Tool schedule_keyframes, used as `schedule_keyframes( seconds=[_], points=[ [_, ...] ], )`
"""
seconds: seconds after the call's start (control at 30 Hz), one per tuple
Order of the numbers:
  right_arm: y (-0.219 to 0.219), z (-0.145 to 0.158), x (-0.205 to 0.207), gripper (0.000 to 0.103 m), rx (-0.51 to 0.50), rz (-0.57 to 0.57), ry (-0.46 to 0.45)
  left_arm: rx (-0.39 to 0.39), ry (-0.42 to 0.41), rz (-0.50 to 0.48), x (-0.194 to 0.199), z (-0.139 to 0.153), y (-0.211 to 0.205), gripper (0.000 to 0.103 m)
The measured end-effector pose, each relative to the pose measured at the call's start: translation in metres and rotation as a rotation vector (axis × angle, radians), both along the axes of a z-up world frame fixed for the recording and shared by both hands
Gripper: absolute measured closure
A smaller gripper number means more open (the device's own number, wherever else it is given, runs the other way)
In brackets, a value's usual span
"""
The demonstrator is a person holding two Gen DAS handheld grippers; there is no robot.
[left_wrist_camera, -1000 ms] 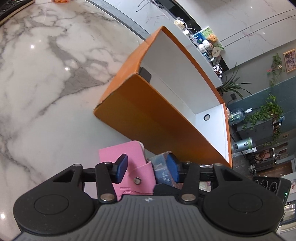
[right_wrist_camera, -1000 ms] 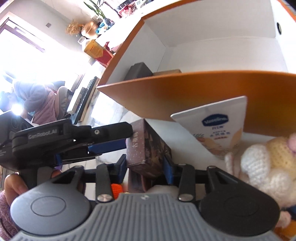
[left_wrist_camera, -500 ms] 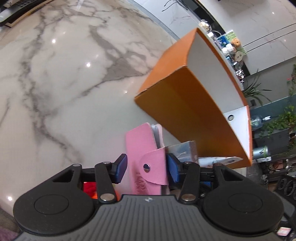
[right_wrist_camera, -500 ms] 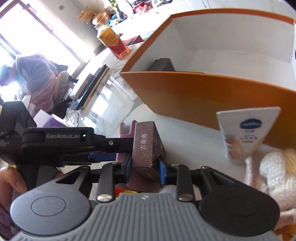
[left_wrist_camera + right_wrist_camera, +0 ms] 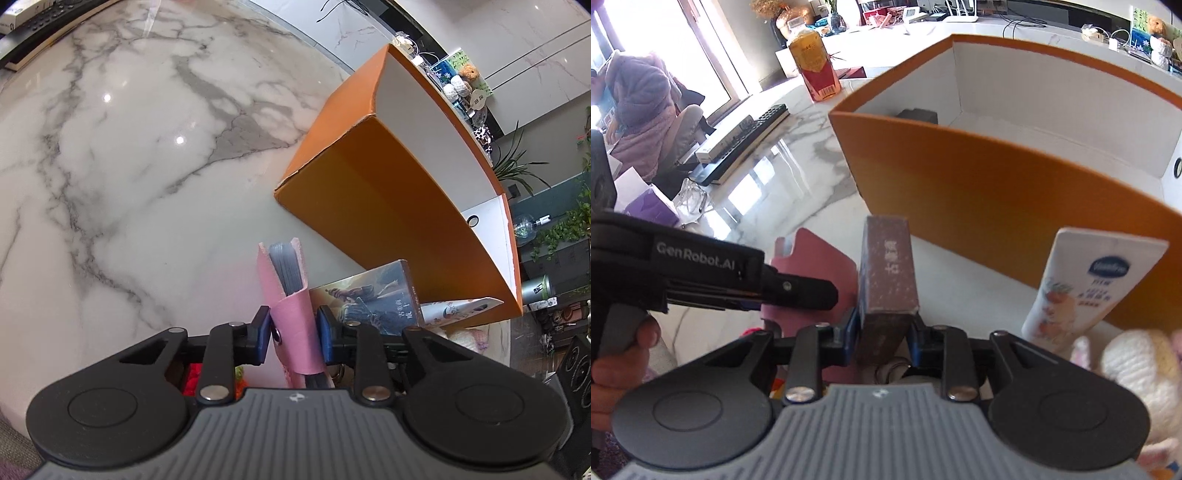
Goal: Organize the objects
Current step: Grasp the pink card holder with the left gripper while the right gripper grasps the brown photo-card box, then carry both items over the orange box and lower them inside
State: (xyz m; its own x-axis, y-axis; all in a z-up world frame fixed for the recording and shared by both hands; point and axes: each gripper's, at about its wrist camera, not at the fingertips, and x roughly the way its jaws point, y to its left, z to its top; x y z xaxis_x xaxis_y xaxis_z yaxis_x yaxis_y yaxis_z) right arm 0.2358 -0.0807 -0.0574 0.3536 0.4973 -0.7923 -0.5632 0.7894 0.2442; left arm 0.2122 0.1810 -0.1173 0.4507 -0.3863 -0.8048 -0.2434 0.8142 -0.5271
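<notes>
My left gripper [image 5: 292, 328] is shut on a pink card holder [image 5: 286, 288] with a snap flap, held on edge above the marble table. It also shows in the right wrist view [image 5: 816, 266]. My right gripper [image 5: 882, 332] is shut on a small brown card box [image 5: 888, 273], lifted, seen in the left wrist view [image 5: 373, 299] too. An open orange box [image 5: 979, 192] with white inside stands just beyond both; a dark item [image 5: 918, 113] lies in its far corner.
A Vaseline tube [image 5: 1086, 284] leans against the orange box wall, with a knitted plush [image 5: 1134, 373] beside it at the right. A keyboard [image 5: 738, 142] and a bottle [image 5: 814, 66] stand at the far left of the marble table [image 5: 110, 166].
Both grippers closed on their objects and lifted them: the pink holder turned from flat to on edge, the brown box rose upright. Both views swung a little away from the orange box.
</notes>
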Motion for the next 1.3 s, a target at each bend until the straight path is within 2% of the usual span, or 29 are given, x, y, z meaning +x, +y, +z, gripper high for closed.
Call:
schedule_keyframes(
  seconds=[0.13, 0.2, 0.33, 0.47, 0.63, 0.7, 0.87, 0.97, 1.07, 1.17, 1.3],
  points=[
    [-0.004, 0.003, -0.006, 0.079, 0.022, -0.012, -0.025, 0.033, -0.023, -0.021, -0.001, 0.005, -0.003, 0.073],
    [-0.007, 0.015, -0.007, 0.079, 0.024, -0.012, -0.058, 0.084, -0.044, -0.046, -0.001, 0.012, -0.007, 0.074],
    [-0.015, 0.030, 0.005, 0.079, 0.050, -0.040, -0.021, 0.184, -0.057, -0.106, 0.002, 0.020, -0.016, 0.074],
    [-0.011, 0.018, 0.016, 0.079, 0.022, -0.051, 0.019, 0.221, -0.050, -0.138, 0.008, 0.019, -0.023, 0.076],
    [-0.016, 0.017, 0.025, 0.079, 0.086, -0.109, 0.060, 0.190, -0.101, -0.149, 0.004, 0.027, -0.025, 0.078],
    [-0.024, 0.027, 0.022, 0.079, 0.127, -0.119, 0.070, 0.184, -0.139, -0.148, 0.000, 0.044, -0.025, 0.078],
    [-0.053, 0.077, 0.023, 0.079, 0.271, -0.138, 0.093, 0.152, -0.285, -0.188, 0.001, 0.101, -0.030, 0.078],
    [-0.067, 0.109, 0.037, 0.079, 0.286, -0.164, 0.074, 0.162, -0.372, -0.229, 0.018, 0.132, -0.038, 0.078],
    [-0.079, 0.133, 0.061, 0.079, 0.265, -0.213, 0.030, 0.158, -0.408, -0.248, 0.049, 0.147, -0.049, 0.078],
    [-0.085, 0.140, 0.090, 0.079, 0.237, -0.265, 0.029, 0.165, -0.408, -0.298, 0.084, 0.145, -0.065, 0.078],
    [-0.079, 0.127, 0.121, 0.079, 0.162, -0.291, 0.053, 0.207, -0.352, -0.362, 0.119, 0.124, -0.090, 0.078]
  ],
)
